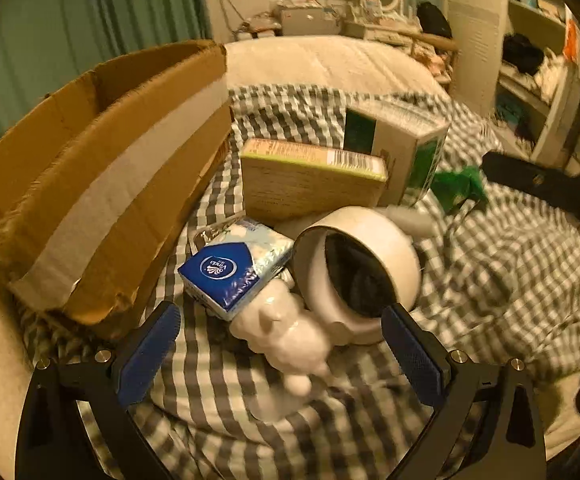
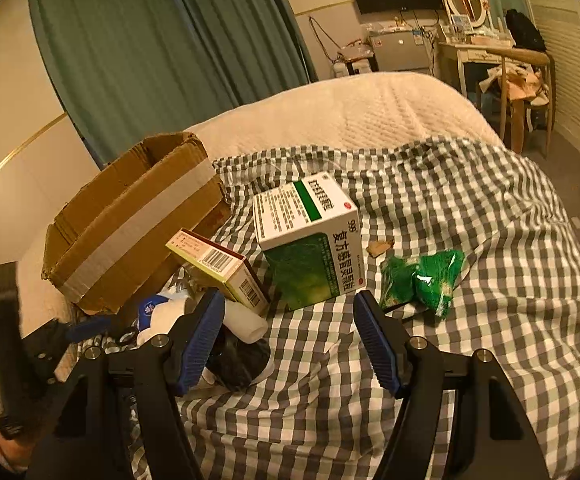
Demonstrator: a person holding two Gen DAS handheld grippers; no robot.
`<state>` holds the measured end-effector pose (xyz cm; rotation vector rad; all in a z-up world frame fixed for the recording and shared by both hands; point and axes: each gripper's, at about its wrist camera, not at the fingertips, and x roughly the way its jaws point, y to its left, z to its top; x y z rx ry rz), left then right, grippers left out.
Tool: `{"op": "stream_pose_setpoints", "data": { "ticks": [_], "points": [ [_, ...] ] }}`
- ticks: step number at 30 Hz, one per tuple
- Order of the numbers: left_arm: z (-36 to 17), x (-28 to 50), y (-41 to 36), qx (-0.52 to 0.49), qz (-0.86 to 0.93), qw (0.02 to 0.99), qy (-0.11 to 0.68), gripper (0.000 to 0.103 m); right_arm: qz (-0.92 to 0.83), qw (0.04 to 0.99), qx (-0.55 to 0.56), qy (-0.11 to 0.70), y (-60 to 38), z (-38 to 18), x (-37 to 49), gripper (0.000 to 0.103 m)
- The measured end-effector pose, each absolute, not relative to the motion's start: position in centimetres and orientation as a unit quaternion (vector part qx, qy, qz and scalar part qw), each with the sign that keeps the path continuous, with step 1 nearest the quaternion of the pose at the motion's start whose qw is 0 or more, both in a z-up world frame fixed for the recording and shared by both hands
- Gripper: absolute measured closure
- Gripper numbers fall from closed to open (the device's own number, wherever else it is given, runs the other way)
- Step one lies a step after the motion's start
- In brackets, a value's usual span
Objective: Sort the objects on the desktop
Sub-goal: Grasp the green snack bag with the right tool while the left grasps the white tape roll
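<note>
On a checked cloth (image 1: 489, 264) lie a white astronaut figure (image 1: 329, 280) with a dark visor, a blue tissue pack (image 1: 234, 268), a flat tan box (image 1: 313, 184) and a green-and-white medicine box (image 1: 401, 148). My left gripper (image 1: 282, 356) is open, its blue pads either side of the astronaut's legs, not touching. In the right wrist view the medicine box (image 2: 309, 240) stands just ahead of my open right gripper (image 2: 290, 340). A green packet (image 2: 421, 280) lies to its right, and the tan box (image 2: 218, 264) to its left.
An open cardboard box (image 1: 102, 176) with grey tape stands at the left on the bed (image 2: 349, 112). The left gripper's body (image 2: 6, 340) shows at the right view's left edge. A chair (image 2: 521, 92), desk and shelves stand beyond the bed.
</note>
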<state>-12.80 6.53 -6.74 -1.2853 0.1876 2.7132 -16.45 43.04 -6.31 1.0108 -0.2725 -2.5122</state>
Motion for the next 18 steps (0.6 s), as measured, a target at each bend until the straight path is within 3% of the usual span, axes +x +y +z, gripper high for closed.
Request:
{"op": "stream_pose_setpoints", "data": {
  "ticks": [3, 9, 15, 18],
  "points": [
    [-5.9, -12.4, 7.6, -0.403, 0.908, 0.111, 0.034, 0.0, -0.904, 0.205, 0.36, -0.101, 43.5, -6.0, -16.5, 0.036],
    [-6.9, -14.5, 8.4, -0.36, 0.917, 0.149, 0.08, 0.0, -0.907, 0.192, 0.353, -0.126, 45.5, -5.5, -16.7, 0.036],
    [-8.0, -16.5, 5.5, -0.384, 0.893, 0.235, -0.002, 0.0, -0.913, 0.178, 0.352, -0.106, 48.0, -5.8, -18.7, 0.035],
    [-8.3, -17.0, 6.4, -0.398, 0.879, 0.262, -0.002, 0.0, -0.911, 0.164, 0.367, -0.091, 49.3, -7.5, -20.0, 0.035]
  ]
}}
